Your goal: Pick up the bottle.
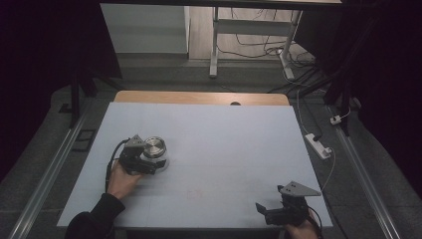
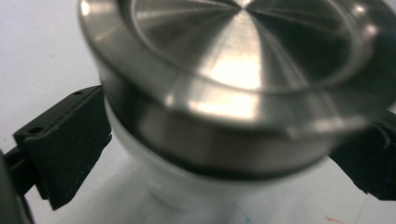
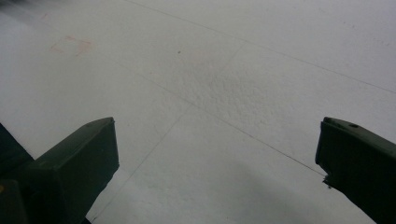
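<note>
A round container with a brushed metal lid (image 1: 155, 147) and a white body stands on the left part of the pale mat (image 1: 224, 144). My left gripper (image 1: 153, 159) reaches it from the near left. In the left gripper view the metal lid (image 2: 243, 60) looms close, and the two black jaws press the white body (image 2: 187, 186) from either side, just under the lid's rim. My right gripper (image 1: 266, 213) rests near the front right edge of the mat. Its jaws stand wide apart over bare mat (image 3: 219, 93), with nothing between them.
A strip of wooden tabletop (image 1: 199, 97) shows behind the mat. On the floor to the right lie a white power strip (image 1: 318, 145) and cables. A desk frame (image 1: 215, 45) stands beyond the table. Faint reddish marks (image 3: 74, 45) show on the mat.
</note>
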`<act>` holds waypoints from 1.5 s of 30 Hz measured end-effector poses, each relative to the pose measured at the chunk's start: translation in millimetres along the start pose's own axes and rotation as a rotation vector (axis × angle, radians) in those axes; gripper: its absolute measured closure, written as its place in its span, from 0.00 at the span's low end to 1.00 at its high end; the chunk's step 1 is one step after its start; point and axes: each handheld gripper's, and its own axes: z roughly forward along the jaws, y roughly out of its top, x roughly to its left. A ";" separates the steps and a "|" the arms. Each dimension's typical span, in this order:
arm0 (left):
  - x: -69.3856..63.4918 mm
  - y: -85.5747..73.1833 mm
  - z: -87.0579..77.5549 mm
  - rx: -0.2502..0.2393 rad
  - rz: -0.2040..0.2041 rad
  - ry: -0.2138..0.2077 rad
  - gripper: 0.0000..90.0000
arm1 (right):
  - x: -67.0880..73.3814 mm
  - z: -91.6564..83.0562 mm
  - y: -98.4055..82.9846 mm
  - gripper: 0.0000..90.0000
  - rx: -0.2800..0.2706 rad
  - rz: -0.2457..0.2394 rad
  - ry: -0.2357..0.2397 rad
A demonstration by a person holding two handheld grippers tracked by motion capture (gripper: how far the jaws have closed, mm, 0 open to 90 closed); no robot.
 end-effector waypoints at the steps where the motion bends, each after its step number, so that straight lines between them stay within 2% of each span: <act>1: -0.1 0.5 1.3 0.002 0.005 0.001 0.00 | 0.0 0.0 0.0 0.00 0.000 -0.001 0.000; 8: 0.3 1.8 6.8 0.021 0.029 0.015 0.02 | 0.6 0.1 0.1 0.00 0.005 -0.005 0.000; 11: -0.2 1.2 7.7 0.031 0.043 0.037 0.04 | 0.7 0.3 0.2 0.00 0.005 -0.006 0.001; 19: -2.0 -1.1 7.3 0.036 0.074 0.040 0.16 | 1.3 0.3 0.2 0.00 0.007 -0.011 -0.001; 31: -3.2 -0.9 6.4 0.036 0.064 0.051 0.17 | 1.7 0.5 0.3 0.00 0.009 -0.014 -0.002; 35: -3.2 0.0 4.9 0.038 0.054 0.039 0.17 | 1.6 0.4 0.3 0.00 0.008 -0.013 -0.001; 37: -4.6 1.8 3.1 0.036 0.062 0.045 0.17 | 1.5 0.6 0.3 0.00 0.008 -0.011 -0.001; 40: -7.0 5.4 -1.4 0.018 0.062 0.031 0.17 | 1.3 0.8 0.3 0.00 0.009 -0.010 0.000; 45: -14.4 14.2 -7.5 0.014 0.099 0.029 0.17 | 1.0 0.8 0.3 0.00 0.009 -0.007 -0.001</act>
